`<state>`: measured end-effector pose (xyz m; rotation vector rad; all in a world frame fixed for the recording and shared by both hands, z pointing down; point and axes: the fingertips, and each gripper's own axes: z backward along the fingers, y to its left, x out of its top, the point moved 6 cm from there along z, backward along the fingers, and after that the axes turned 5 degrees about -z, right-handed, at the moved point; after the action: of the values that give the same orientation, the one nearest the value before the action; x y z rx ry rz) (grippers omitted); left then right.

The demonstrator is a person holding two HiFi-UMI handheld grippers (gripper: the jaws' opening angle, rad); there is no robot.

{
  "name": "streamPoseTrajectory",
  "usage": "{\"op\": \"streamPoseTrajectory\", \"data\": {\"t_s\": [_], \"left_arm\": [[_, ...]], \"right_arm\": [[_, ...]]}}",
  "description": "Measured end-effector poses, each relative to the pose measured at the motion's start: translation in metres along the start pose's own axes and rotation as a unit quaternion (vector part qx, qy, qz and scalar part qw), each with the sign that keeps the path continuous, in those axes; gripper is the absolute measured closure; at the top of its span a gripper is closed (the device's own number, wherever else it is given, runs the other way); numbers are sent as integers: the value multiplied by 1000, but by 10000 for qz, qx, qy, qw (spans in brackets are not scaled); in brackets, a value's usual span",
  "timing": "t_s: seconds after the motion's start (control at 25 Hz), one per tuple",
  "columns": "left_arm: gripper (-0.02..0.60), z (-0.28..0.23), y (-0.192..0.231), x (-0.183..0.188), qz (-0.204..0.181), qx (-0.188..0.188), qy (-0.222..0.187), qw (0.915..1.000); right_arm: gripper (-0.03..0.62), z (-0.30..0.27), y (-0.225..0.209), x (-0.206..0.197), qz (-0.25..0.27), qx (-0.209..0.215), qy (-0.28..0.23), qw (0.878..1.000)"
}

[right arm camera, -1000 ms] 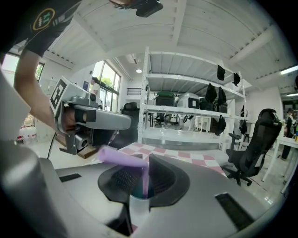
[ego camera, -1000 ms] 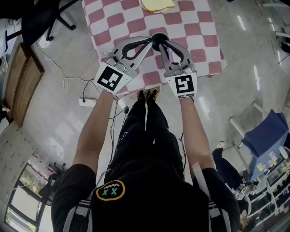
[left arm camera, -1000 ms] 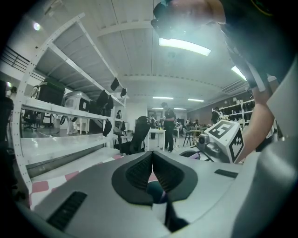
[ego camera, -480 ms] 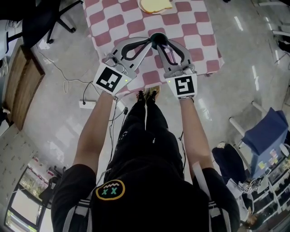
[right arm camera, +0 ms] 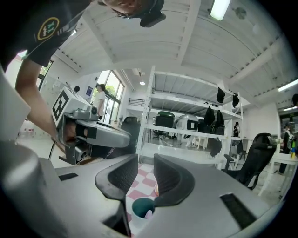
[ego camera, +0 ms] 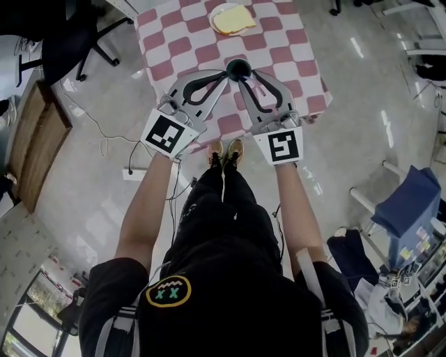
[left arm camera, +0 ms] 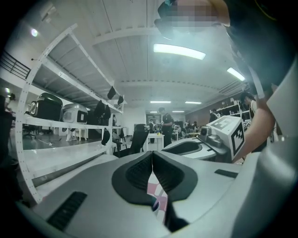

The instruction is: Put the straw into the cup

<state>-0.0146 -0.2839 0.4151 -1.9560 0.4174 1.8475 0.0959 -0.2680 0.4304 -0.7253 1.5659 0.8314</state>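
A dark teal cup (ego camera: pixel 238 67) stands on the pink-and-white checked table (ego camera: pixel 185 38), near its front edge. In the right gripper view the cup (right arm camera: pixel 141 208) lies below the jaws, and a pale pink straw (right arm camera: pixel 148 214) pokes up inside it. My right gripper (ego camera: pixel 246 78) hovers over the cup. Its jaws (right arm camera: pixel 145 169) are opening, with a clear gap and nothing between them. My left gripper (ego camera: pixel 226 72) meets it from the left, level and above the table. Its pads (left arm camera: pixel 152 160) touch, with nothing held. A sliver of the cup (left arm camera: pixel 156 205) shows beneath them.
A white plate with a slice of bread (ego camera: pixel 232 19) sits at the table's far side. A black office chair (ego camera: pixel 66 31) stands to the left and a wooden board (ego camera: pixel 35 132) lies on the floor. Shelving with appliances (right arm camera: pixel 186 123) stands beyond the table.
Both grippers have lifted up off the cup, and the table now looks farther below. The cup stays where it was.
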Motion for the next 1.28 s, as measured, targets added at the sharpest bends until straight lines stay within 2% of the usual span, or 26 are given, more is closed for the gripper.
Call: {"op": "streamPoseTrajectory", "data": {"t_s": [0.16, 0.44, 0.64, 0.8, 1.28], "left_arm": [[561, 16, -12, 17, -114, -3, 114, 9999], [561, 43, -42, 53, -202, -207, 102, 9995], [561, 60, -57, 70, -158, -118, 104, 9998], [561, 68, -67, 87, -160, -244, -31, 9996], [561, 75, -73, 91, -237, -269, -22, 9994]], "right_arm": [[468, 20, 12, 32, 36, 14, -143, 9999], [482, 59, 31, 64, 550, 266, 220, 9979], [514, 79, 45, 89, -74, 95, -328, 9994], [565, 93, 54, 99, -139, 95, -297, 9994], [572, 98, 60, 109, -175, 144, -270, 9994]]}}
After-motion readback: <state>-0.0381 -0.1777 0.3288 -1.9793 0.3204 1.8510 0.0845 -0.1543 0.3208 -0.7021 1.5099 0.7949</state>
